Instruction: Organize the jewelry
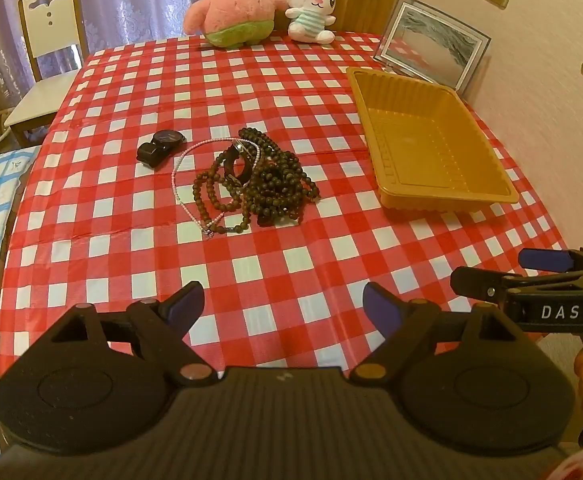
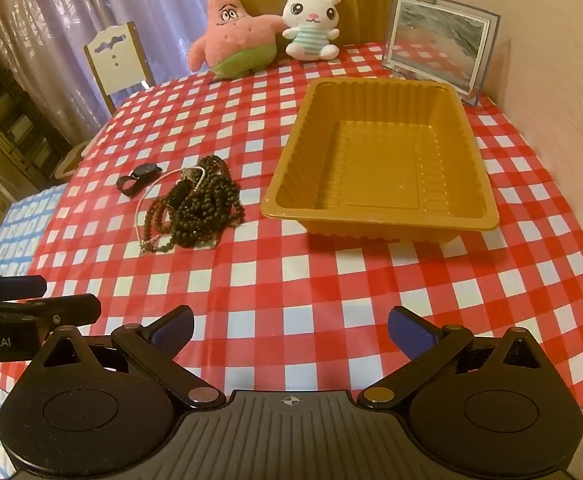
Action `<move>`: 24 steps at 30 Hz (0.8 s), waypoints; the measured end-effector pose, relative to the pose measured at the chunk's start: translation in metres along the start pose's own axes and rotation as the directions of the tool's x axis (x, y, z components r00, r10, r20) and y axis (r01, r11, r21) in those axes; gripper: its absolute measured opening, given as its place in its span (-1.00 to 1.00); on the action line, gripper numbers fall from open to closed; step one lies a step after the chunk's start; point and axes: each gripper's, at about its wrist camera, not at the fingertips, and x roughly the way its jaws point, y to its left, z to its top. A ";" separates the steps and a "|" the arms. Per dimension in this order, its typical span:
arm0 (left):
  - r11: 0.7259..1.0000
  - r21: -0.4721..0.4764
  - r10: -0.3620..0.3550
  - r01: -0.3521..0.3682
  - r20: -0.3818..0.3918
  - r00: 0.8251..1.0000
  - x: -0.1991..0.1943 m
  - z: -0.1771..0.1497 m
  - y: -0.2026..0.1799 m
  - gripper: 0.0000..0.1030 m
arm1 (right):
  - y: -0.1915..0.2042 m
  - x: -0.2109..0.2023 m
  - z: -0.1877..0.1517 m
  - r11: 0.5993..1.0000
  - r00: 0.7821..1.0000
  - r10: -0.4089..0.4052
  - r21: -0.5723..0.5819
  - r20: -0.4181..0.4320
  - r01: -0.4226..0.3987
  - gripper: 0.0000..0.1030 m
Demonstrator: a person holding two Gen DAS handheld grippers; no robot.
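A heap of dark bead strings [image 1: 269,178] lies mid-table with a thin pink bead necklace [image 1: 181,184] looped at its left and a dark bracelet [image 1: 237,164] on top. A black watch [image 1: 159,146] lies just left of the heap. An empty yellow plastic tray [image 1: 431,140] stands to the right. The right wrist view shows the heap [image 2: 199,204], the watch [image 2: 137,178] and the tray [image 2: 379,160]. My left gripper [image 1: 283,308] is open and empty, near the front edge. My right gripper [image 2: 289,328] is open and empty, in front of the tray.
A pink star plush [image 1: 231,4] and a white bunny plush [image 1: 311,8] sit at the table's far edge. A framed picture [image 1: 431,44] stands behind the tray by the wall. A chair [image 1: 47,52] stands at the far left.
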 end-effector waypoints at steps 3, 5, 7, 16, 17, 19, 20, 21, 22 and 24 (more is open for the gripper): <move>1.000 -0.001 0.000 0.000 0.000 1.000 0.000 0.000 0.000 0.66 | 0.000 0.000 0.000 1.000 1.000 0.000 0.000 0.000 0.000 1.00; 1.000 -0.001 0.000 0.000 0.000 1.000 0.000 0.000 0.000 0.66 | 0.000 -0.001 0.000 1.000 1.000 0.000 -0.001 0.000 0.000 1.00; 1.000 -0.001 0.000 0.000 0.000 1.000 0.000 0.000 0.001 0.66 | 0.000 -0.001 0.000 1.000 1.000 -0.001 -0.001 0.000 0.001 1.00; 1.000 -0.001 -0.001 0.001 0.000 1.000 0.000 0.000 0.000 0.66 | 0.001 -0.002 0.000 1.000 1.000 -0.001 -0.002 0.001 0.001 1.00; 1.000 0.000 -0.001 0.001 0.000 1.000 0.000 0.000 0.001 0.66 | 0.001 -0.002 0.000 1.000 1.000 -0.001 -0.002 0.001 0.001 1.00; 1.000 -0.001 -0.001 0.001 0.001 1.000 0.000 0.000 0.000 0.66 | 0.002 -0.002 0.000 1.000 1.000 -0.002 -0.003 0.002 0.002 1.00; 1.000 -0.001 -0.001 0.001 0.001 1.000 0.000 0.000 0.001 0.66 | 0.002 -0.002 0.000 1.000 1.000 -0.002 -0.003 0.002 0.002 1.00; 1.000 -0.001 -0.001 0.001 0.001 1.000 0.000 0.000 0.000 0.66 | 0.002 -0.002 0.000 1.000 1.000 -0.002 -0.003 0.002 0.002 1.00; 1.000 -0.001 -0.001 0.001 0.001 1.000 0.000 0.000 0.000 0.66 | 0.002 -0.002 0.000 1.000 1.000 -0.002 -0.003 0.002 0.002 1.00; 1.000 -0.001 -0.001 0.001 0.001 1.000 0.000 0.000 0.000 0.66 | 0.002 -0.002 0.000 1.000 1.000 -0.001 -0.003 0.001 0.001 1.00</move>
